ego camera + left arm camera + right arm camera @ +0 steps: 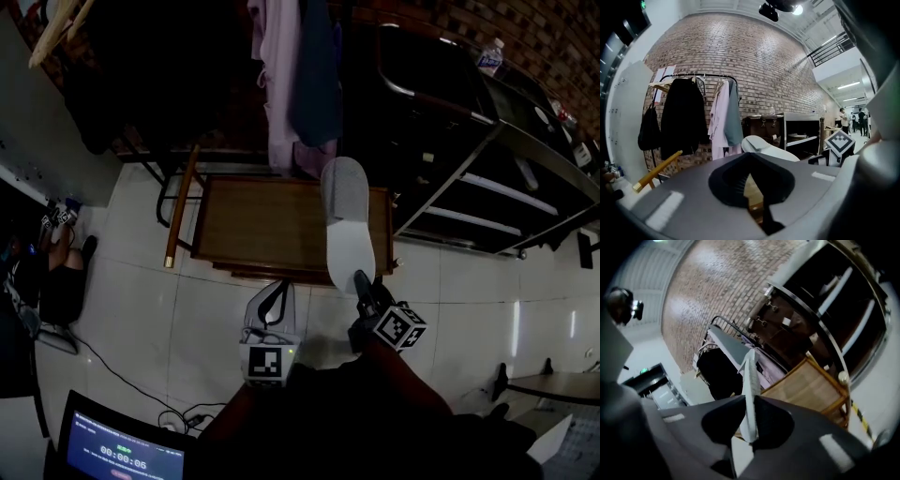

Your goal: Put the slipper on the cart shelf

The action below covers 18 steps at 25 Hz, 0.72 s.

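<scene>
The left tool (279, 289) holds its jaws together, with nothing between them. Just right of it, the right tool (360, 280) clamps the slipper (347, 220).

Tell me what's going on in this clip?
A person works with a claw in each hand. The right claw is shut on a white slipper and holds it in the air over a low wooden cart that stands on the tiled floor. The left claw is shut on nothing, off to the side. The slipper is not yet set down on the cart.
</scene>
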Each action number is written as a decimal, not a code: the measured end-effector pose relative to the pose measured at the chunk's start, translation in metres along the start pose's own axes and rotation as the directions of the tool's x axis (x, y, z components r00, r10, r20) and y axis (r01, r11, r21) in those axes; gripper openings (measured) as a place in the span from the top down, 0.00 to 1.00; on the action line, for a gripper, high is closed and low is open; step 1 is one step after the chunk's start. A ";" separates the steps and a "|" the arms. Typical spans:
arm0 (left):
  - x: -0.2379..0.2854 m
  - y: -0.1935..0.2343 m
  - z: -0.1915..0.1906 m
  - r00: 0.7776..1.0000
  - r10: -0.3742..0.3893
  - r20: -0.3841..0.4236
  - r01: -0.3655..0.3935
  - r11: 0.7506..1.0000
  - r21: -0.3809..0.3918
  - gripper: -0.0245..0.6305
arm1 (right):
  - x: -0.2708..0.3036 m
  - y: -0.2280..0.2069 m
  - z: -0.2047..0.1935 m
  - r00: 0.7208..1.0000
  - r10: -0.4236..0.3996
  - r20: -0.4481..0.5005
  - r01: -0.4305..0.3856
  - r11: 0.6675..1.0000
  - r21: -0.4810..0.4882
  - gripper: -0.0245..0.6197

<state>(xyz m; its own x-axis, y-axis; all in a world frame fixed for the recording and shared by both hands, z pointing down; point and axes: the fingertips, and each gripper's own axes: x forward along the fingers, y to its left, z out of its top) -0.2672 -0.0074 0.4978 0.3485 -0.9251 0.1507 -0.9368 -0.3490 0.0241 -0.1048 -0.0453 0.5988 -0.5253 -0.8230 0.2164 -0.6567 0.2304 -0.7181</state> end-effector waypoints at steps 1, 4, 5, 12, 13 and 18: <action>0.002 0.000 0.001 1.000 -0.007 0.004 0.007 1.000 0.003 0.94 | -0.001 0.005 0.008 1.000 -0.017 0.009 0.018 0.996 -0.084 0.88; 0.004 -0.004 0.005 1.000 -0.025 0.013 0.025 1.000 0.006 0.94 | -0.014 0.019 0.029 0.996 -0.076 0.057 0.090 0.945 -0.314 0.88; 0.002 -0.009 0.006 0.999 -0.028 0.017 0.028 1.000 0.005 0.94 | -0.022 0.023 0.035 0.993 -0.091 0.079 0.114 0.921 -0.373 0.88; 0.002 -0.029 0.026 0.997 -0.055 0.059 0.054 0.998 0.016 0.94 | -0.050 0.046 0.066 0.972 -0.123 0.198 0.222 0.750 -0.623 0.88; 0.004 -0.031 0.028 0.996 -0.057 0.062 0.056 0.998 0.019 0.94 | -0.053 0.049 0.070 0.969 -0.125 0.211 0.233 0.734 -0.637 0.88; 0.015 -0.038 0.031 0.997 -0.046 0.067 0.044 0.999 0.027 0.94 | -0.070 0.059 0.086 0.953 -0.120 0.278 0.284 0.669 -0.687 0.88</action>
<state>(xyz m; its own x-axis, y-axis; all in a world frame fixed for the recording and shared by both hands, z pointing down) -0.2257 -0.0124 0.4686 0.3923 -0.9161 0.0827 -0.9194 -0.3934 0.0039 -0.0605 -0.0184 0.4842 -0.2716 -0.9562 0.1087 -0.9603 0.2768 0.0357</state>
